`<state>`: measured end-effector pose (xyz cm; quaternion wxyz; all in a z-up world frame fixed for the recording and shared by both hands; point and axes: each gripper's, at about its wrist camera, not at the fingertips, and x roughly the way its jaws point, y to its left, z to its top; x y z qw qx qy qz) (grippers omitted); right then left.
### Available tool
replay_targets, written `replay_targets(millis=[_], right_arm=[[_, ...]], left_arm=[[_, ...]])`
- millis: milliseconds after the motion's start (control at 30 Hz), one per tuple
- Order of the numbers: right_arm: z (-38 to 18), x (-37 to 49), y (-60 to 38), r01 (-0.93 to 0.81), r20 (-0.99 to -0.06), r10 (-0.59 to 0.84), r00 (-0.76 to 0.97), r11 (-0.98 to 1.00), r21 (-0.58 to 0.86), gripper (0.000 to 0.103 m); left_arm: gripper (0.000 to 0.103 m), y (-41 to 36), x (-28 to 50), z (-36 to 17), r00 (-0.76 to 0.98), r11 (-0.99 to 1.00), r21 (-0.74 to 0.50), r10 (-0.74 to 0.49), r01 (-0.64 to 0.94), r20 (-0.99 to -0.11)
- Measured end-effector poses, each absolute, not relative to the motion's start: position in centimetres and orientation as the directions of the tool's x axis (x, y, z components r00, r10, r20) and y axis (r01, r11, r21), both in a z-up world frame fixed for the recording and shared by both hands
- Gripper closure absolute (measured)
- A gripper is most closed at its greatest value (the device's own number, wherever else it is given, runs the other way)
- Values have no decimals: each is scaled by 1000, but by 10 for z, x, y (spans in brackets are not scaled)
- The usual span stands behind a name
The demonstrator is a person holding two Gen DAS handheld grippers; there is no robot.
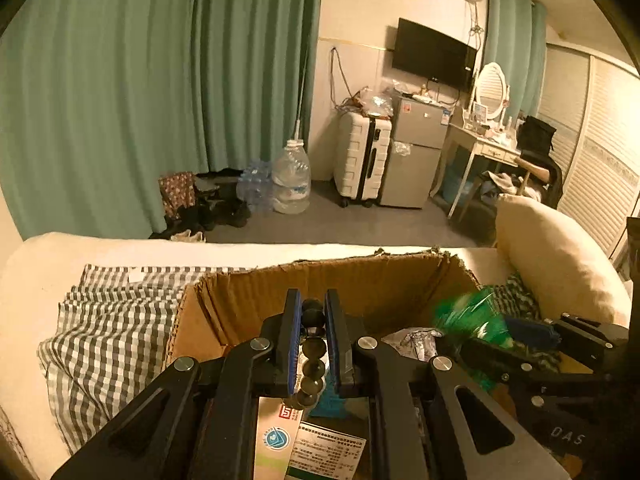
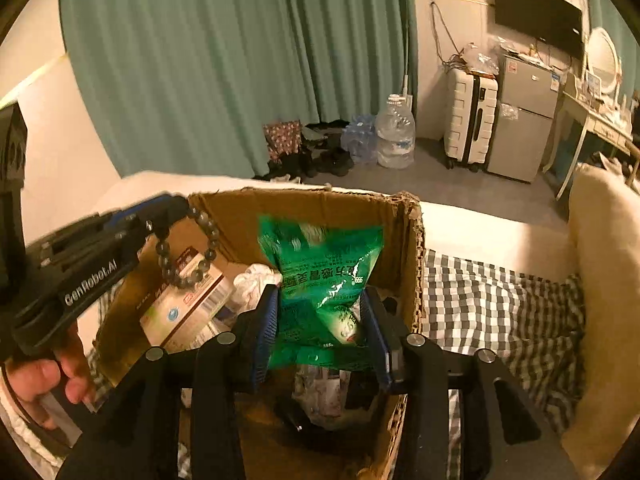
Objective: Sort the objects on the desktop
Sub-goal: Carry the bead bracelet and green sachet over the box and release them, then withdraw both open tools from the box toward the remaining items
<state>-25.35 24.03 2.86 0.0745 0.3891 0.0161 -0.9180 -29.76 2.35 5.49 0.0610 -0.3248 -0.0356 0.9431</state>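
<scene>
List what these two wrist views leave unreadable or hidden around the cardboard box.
- Green packet: in the left wrist view a motion-blurred smear; in the right wrist view its print is too blurred to read.
- Cardboard box floor: covered by the packet, the right gripper and clutter.
- Bead bracelet: its far loop is hidden behind the left gripper fingers in the left wrist view.
- Medicine box: cut off by the bottom edge.
</scene>
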Motion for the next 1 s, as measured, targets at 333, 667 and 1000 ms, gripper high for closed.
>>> replay_targets(millis=[333,667,1000], right_arm=[[63,-219,263,37,-669,-41,-742,-999,20,31],[107,-136,249,9,-637,14,-771,-999,-33,31],[60,-35,277,-41,-673,30,-739,-999,0,31]], left_arm=[[11,12,-254,80,-834,-999,-23,-7,24,-552],[4,21,-175,101,-851,-998,-62,11,26,-525],[0,62,-101,50,-801,-999,-43,25,1,-598]])
